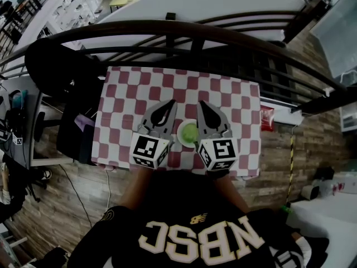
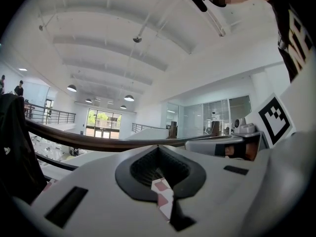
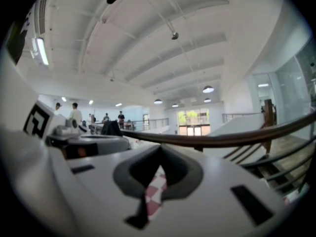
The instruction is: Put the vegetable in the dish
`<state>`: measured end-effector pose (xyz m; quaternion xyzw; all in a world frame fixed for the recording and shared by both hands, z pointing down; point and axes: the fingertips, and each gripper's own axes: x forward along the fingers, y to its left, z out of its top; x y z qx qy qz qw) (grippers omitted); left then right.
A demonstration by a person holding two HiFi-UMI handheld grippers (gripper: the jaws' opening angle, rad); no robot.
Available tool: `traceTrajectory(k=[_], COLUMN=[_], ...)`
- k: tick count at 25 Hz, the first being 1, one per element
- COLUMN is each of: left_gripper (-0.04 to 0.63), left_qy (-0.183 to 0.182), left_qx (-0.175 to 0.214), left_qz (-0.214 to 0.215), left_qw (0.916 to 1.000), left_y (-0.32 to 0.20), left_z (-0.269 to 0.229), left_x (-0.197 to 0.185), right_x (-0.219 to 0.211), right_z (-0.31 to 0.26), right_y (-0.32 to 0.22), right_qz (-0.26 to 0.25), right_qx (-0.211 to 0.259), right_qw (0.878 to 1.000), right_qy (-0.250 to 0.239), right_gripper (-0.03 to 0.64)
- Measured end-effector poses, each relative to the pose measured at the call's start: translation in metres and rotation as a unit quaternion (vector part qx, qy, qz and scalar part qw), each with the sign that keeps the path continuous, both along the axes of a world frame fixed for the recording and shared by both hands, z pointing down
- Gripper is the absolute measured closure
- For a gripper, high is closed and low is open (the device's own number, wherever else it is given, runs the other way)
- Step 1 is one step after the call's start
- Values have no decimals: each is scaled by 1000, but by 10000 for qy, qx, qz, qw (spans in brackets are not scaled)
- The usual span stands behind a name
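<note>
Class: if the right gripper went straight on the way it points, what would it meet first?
Nothing stands on the checkered tablecloth ahead of the right gripper; probably the dark handrail comes first, though depth is unclear.

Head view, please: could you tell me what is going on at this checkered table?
A person holds a hand-held gripper in each hand over the checkered table. The left hand-held gripper and the right hand-held gripper are both shut and empty. Between them stands a small white dish with the green vegetable lying in it, so the placing looks done.
</note>
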<state>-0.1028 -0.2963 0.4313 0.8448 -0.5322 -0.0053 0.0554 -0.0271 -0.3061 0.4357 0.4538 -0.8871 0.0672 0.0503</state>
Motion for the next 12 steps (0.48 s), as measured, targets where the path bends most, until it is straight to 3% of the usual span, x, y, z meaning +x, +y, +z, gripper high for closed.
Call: traceTrajectory(k=[12], left_gripper=[578], left_qy=[-26], left_qx=[-101], left_qz=[-23], left_qw=[9999], left_y=[-1], left_z=[7], left_x=[-5], right_x=[-4], right_z=[6], right_y=[-2], right_qz=[27], right_qx=[-89], right_qw=[10000], right_qy=[-31], right_gripper=[601])
